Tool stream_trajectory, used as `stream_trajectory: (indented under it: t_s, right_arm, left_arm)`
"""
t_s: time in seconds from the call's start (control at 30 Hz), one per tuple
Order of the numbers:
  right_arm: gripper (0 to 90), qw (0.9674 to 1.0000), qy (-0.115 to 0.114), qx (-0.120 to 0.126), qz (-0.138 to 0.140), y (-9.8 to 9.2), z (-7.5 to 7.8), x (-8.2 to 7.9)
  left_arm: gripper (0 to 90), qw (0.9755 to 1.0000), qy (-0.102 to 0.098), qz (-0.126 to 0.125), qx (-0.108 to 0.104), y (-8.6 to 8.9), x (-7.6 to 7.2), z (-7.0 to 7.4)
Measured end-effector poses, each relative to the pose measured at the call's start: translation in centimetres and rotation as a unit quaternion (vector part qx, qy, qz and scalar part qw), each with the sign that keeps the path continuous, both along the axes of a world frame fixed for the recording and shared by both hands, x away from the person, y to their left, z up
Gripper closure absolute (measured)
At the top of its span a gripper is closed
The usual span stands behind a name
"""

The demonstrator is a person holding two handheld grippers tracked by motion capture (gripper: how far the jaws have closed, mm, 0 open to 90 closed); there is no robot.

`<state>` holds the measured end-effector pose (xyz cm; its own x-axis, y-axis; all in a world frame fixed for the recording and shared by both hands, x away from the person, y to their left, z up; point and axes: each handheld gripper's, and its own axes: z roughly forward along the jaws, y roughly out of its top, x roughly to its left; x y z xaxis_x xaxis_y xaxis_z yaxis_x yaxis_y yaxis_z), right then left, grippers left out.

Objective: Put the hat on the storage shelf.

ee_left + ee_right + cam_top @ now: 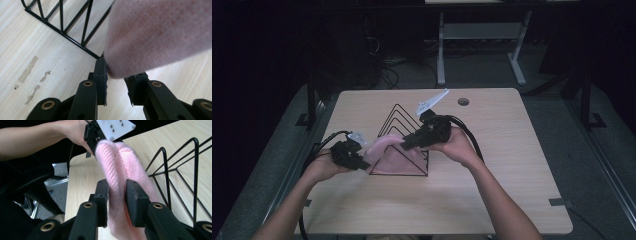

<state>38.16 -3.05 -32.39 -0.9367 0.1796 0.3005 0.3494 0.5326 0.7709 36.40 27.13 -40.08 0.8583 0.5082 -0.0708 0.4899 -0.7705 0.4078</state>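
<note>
The right gripper (117, 195) held the pink knitted cloth (120, 165) between its jaws, beside the black wire rack (175, 170). The left gripper (116, 75) had the cloth's other end between slightly parted jaws; I could not tell if it gripped.

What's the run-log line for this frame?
left gripper: shut on pink knit cloth | right gripper: shut on pink knit cloth | cloth: stretched between both, beside black wire rack | surface: wooden table
</note>
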Motion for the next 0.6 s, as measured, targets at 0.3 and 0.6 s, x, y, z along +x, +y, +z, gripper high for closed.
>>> stream_trajectory:
  t_s: [0.3, 0.6]
  right_arm:
    - [59.4, 1.0000, 0.004, 0.004, -0.003, -0.7, 0.0, -0.3]
    - [51.5, 0.9998, 0.006, 0.011, -0.018, -2.7, 0.3, -0.4]
  left_arm:
    - [69.2, 0.9999, -0.003, 0.004, -0.013, 0.6, -0.5, 0.5]
    - [64.0, 0.9996, -0.002, 0.013, -0.026, 0.7, -0.6, 0.6]
